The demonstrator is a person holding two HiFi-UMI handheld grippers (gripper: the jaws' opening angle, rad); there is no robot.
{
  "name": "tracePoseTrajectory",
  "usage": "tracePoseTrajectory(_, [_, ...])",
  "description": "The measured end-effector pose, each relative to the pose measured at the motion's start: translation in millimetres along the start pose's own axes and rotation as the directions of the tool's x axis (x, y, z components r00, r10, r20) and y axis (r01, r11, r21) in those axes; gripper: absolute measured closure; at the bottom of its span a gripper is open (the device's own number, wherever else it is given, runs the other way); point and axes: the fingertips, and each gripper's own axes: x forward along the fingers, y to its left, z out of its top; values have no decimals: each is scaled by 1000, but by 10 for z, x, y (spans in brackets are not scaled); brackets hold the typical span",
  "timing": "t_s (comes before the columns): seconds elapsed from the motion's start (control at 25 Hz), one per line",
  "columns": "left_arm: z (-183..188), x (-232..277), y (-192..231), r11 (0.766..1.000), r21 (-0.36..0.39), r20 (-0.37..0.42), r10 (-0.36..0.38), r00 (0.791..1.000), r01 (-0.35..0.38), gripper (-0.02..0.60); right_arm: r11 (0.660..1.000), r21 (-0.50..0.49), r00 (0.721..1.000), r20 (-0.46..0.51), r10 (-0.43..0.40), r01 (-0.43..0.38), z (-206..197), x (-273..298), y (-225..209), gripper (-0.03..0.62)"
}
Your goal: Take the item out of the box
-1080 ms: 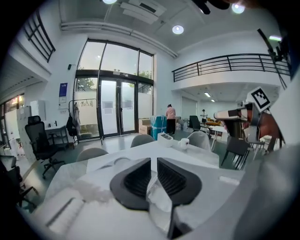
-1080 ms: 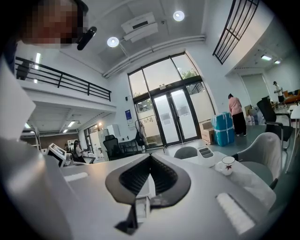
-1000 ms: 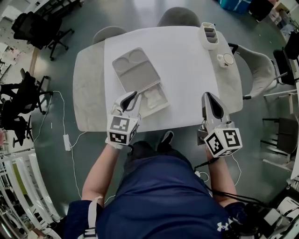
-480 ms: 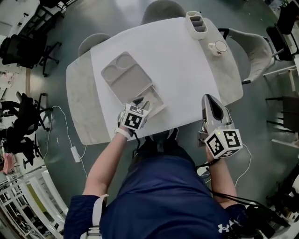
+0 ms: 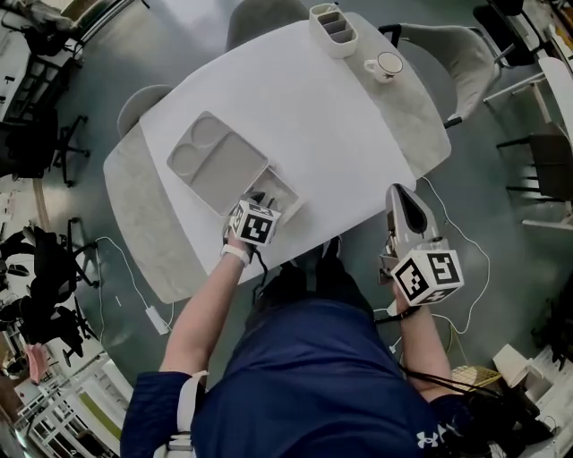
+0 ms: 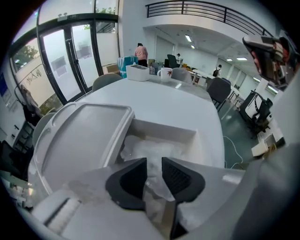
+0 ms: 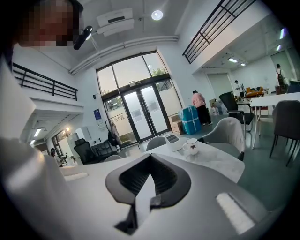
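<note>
An open grey box [image 5: 285,190] lies near the white table's front edge, its lid [image 5: 215,161] folded back to the far left. Inside is an item in crinkled clear plastic [image 6: 152,146]. My left gripper [image 5: 262,196] dips into the box; in the left gripper view its jaws [image 6: 153,162] are closing with a narrow gap, and the plastic lies between them with the pads not visibly pressing on it. My right gripper [image 5: 400,192] is held off the table's front right, shut and empty [image 7: 150,157].
A white mug [image 5: 387,63] and a compartment organiser [image 5: 333,24] stand at the table's far right corner. Grey chairs [image 5: 439,49] surround the table. A cable and power brick [image 5: 152,315] lie on the floor at the left.
The left gripper has moved forward and down into the box's open compartment. The head view has swung, so the table now sits diagonally. The right gripper has stayed in place.
</note>
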Motion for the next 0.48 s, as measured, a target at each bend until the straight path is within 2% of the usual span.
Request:
tracePoseTrajectory(0.12, [-22, 55, 17, 1000, -7, -28, -6, 1000, 5, 496, 1000, 10, 1000, 2, -15, 15, -43, -37, -7, 592])
tracePoseTrajectory(0.28, [137, -62, 105, 999, -44, 7, -7, 1000, 8, 577, 1000, 11, 1000, -3, -9, 9, -85, -38, 60, 592])
tracePoseTrajectory(0.48, [155, -144, -77, 982, -144, 38, -117, 992, 121, 577, 1000, -4, 1000, -10, 20, -21, -102, -9, 225, 592])
